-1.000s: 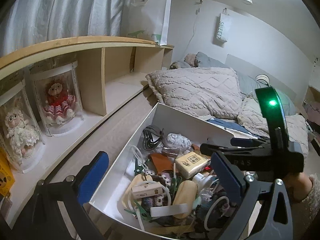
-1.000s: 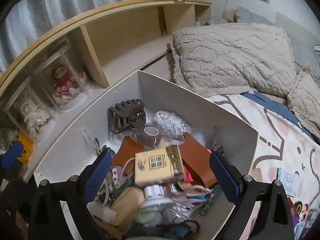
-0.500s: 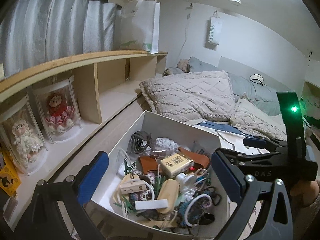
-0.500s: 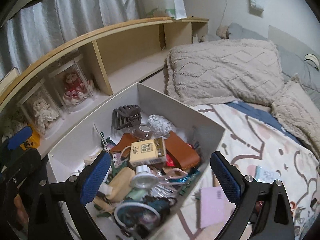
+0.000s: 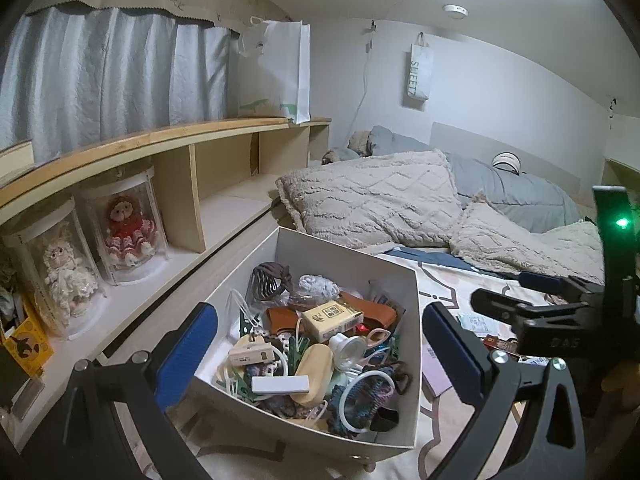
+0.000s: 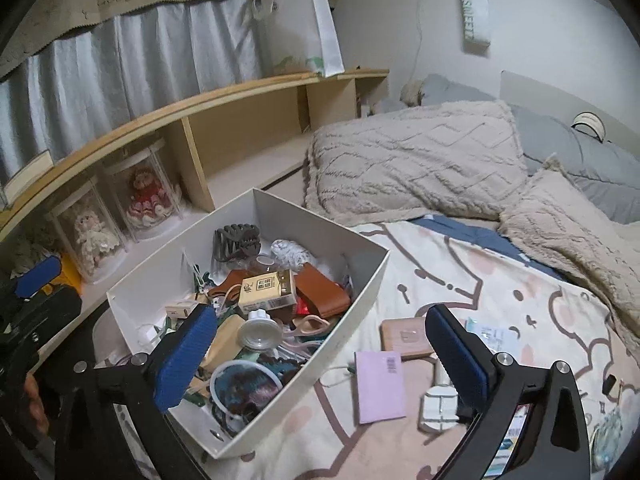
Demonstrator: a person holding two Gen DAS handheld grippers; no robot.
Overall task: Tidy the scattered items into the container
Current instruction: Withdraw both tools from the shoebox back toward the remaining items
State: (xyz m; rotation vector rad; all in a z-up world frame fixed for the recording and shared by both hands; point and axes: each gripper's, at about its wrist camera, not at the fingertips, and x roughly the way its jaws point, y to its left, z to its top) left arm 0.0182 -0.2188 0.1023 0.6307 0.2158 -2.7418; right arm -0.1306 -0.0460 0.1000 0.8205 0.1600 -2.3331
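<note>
Both grippers stand spread wide, nothing between the blue pads; the right gripper (image 6: 320, 352) is still opening, the left gripper (image 5: 320, 352) hangs over the white box (image 5: 414, 360), which sits on the bed, full of clutter. Only the right view shows loose things on the blanket (image 6: 500, 280): one lilac card (image 6: 380, 386), one wooden block (image 6: 404, 338), one white clip (image 6: 438, 408). Two dolls (image 5: 128, 226) stand on the shelf.

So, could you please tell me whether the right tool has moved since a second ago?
Yes. The right tool has pulled back from the white box, which looks smaller now, revealing the pink card.
</note>
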